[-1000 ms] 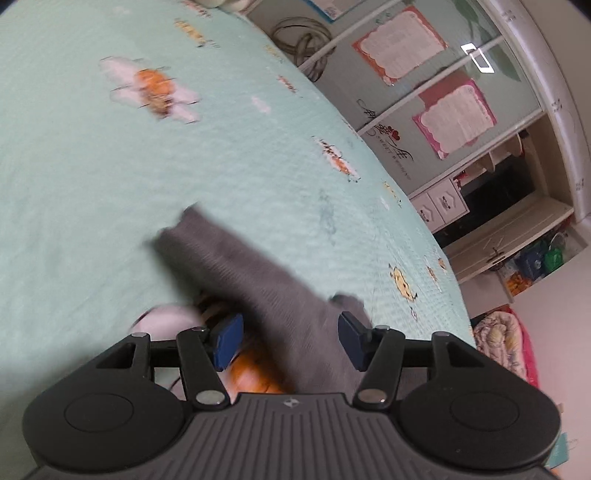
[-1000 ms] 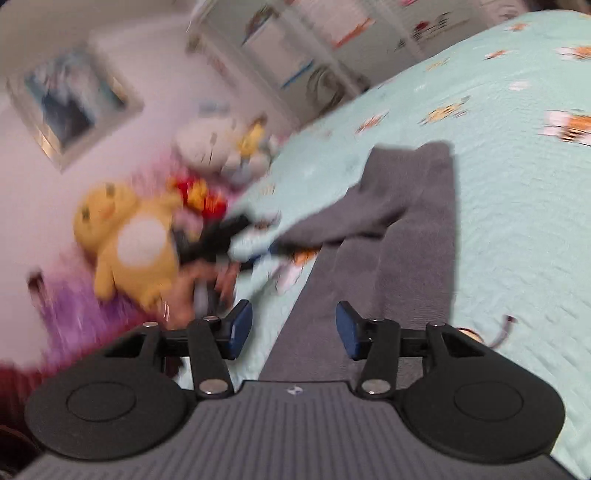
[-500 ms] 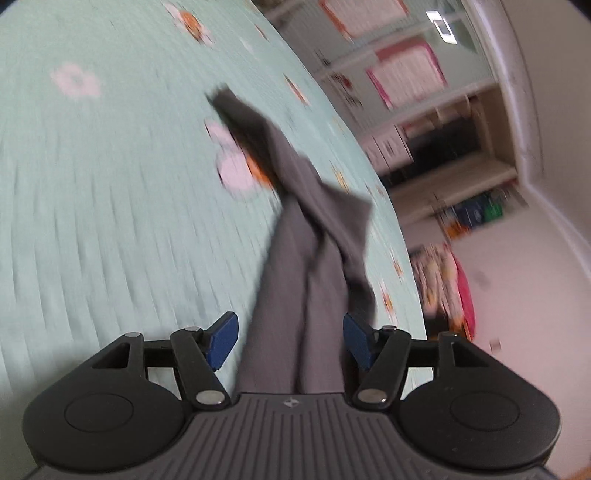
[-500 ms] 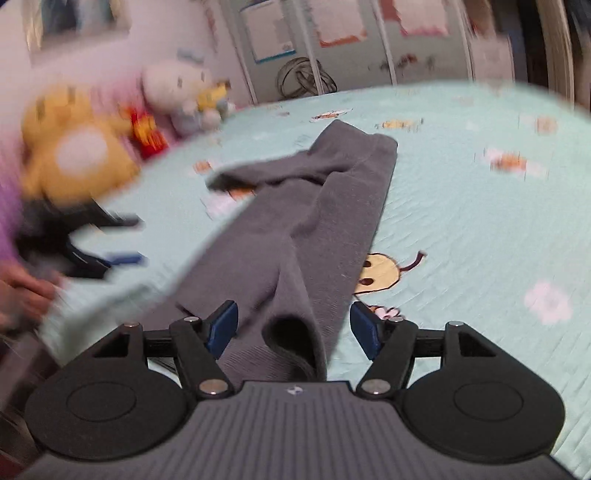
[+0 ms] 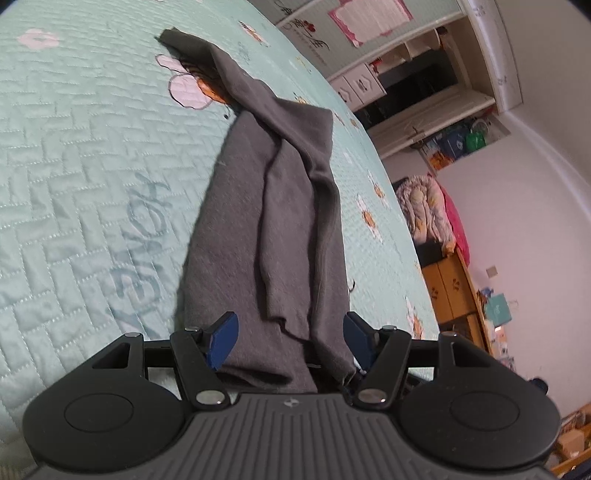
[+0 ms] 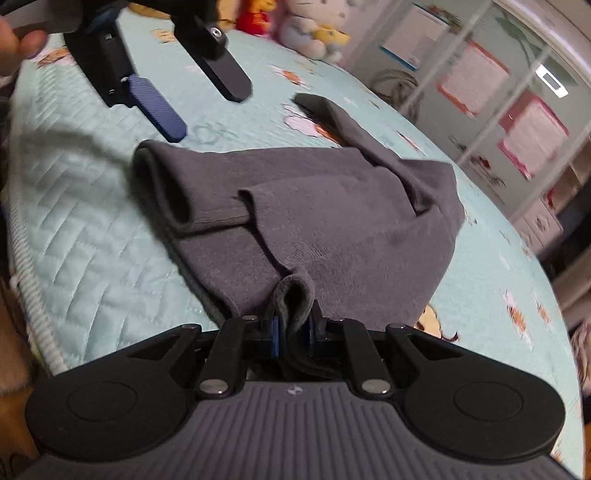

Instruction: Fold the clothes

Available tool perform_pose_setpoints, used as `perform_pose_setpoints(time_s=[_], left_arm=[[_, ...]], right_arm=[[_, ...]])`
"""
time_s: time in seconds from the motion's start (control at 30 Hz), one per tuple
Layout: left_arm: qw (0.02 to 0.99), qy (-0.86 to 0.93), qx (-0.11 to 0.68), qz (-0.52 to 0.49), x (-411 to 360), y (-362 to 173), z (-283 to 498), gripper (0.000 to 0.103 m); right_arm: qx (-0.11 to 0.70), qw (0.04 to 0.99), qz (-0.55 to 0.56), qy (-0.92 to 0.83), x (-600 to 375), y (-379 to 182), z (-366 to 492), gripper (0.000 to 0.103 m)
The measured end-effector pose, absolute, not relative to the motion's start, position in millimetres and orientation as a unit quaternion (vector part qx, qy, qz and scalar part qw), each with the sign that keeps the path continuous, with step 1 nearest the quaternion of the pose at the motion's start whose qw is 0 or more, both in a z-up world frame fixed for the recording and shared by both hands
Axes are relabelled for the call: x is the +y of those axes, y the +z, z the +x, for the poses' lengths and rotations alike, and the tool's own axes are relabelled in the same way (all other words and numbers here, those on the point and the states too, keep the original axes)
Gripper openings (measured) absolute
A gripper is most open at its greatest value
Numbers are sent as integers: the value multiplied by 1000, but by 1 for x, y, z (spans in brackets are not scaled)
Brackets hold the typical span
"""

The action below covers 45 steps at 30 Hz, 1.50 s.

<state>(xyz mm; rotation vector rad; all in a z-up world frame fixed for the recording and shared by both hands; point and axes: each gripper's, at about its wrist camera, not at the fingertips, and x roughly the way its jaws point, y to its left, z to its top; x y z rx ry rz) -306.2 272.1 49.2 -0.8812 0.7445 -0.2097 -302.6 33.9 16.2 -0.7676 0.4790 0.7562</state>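
While right gripper [image 6: 293, 332] jaws closing on grey garment [image 6: 332, 221] fold, left gripper [image 5: 290, 339] seemingly open astride it.

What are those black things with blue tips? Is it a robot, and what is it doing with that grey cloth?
No robot here. A person holds a tool in each hand, called a hand-held gripper, with two blue-tipped fingers and a camera that looks along them. One picture comes from the left hand-held gripper, whose jaws stand open around the near end of a grey garment. The other comes from the right hand-held gripper, whose jaws are closing and pinch a fold of that garment. The garment lies on a pale green bedspread with cartoon prints. Stuffed toys sit at the far end.
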Motion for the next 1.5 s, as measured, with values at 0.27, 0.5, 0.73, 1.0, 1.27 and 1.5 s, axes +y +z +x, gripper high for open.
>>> perform_pose_setpoints(time_s=[0.27, 0.5, 0.73, 1.0, 1.27, 1.5], left_arm=[[830, -106, 358, -415, 260, 47, -309, 66], [826, -115, 372, -407, 251, 41, -313, 66], [831, -126, 345, -417, 252, 49, -317, 66], [831, -139, 360, -400, 235, 48, -299, 66], [831, -151, 374, -382, 220, 49, -288, 66], [824, -192, 379, -375, 189, 48, -266, 66]], right_arm=[[204, 849, -317, 371, 27, 31, -305, 25], [204, 845, -229, 438, -1, 41, -315, 78], [258, 855, -13, 450, -64, 81, -287, 62], [386, 830, 104, 389, -56, 22, -242, 22], [371, 828, 109, 407, -58, 28, -239, 23], [396, 816, 85, 412, -47, 8, -234, 22]])
